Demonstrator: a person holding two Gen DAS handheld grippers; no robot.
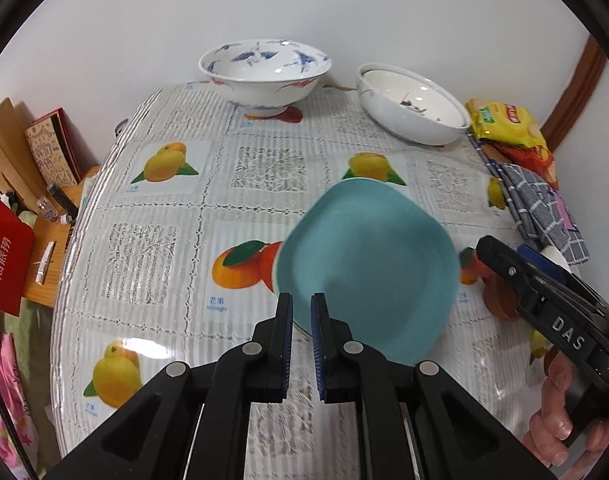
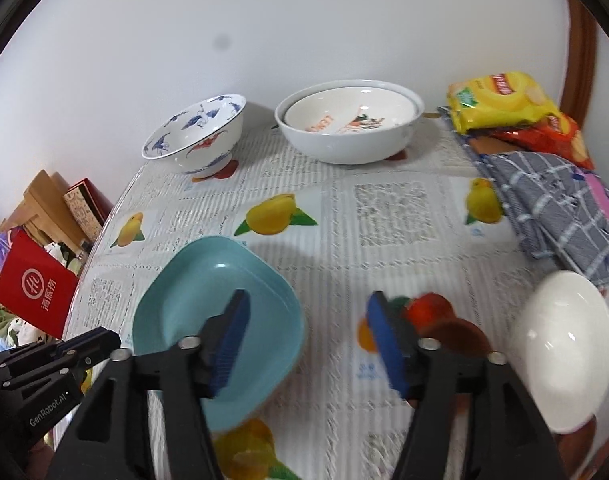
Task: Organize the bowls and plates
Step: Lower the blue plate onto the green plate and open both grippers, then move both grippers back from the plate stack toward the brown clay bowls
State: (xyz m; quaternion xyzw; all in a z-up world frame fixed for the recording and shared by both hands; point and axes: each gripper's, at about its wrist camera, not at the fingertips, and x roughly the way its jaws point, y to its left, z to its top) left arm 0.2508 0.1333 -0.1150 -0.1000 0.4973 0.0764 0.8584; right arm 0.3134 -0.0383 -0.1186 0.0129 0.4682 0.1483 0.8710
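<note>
Left wrist view: one teal square plate [image 1: 368, 268] lies on the fruit-print tablecloth [image 1: 184, 216], just ahead of the left gripper [image 1: 302, 312], whose jaws stand nearly closed with only a narrow gap and nothing seen pinched between the pads; whether the tips touch the plate's near edge cannot be told. Count at the far wall: one blue-and-white footed bowl [image 1: 264, 76], and one wide white bowl [image 1: 412, 108] with a second, smaller dish nested inside it [image 2: 348, 114]. One white bowl [image 2: 564, 352] sits at the near right in the right wrist view, close beside the right finger. Right gripper [image 2: 308, 332] points steeply down at the table, jaws spread wide and released, left pad over the plate's right half, right pad over bare cloth. One hand [image 1: 560, 412] wraps the right gripper's handle. Two snack bags [image 2: 504, 104], yellow over red, lie by one folded checked cloth [image 2: 552, 208].
</note>
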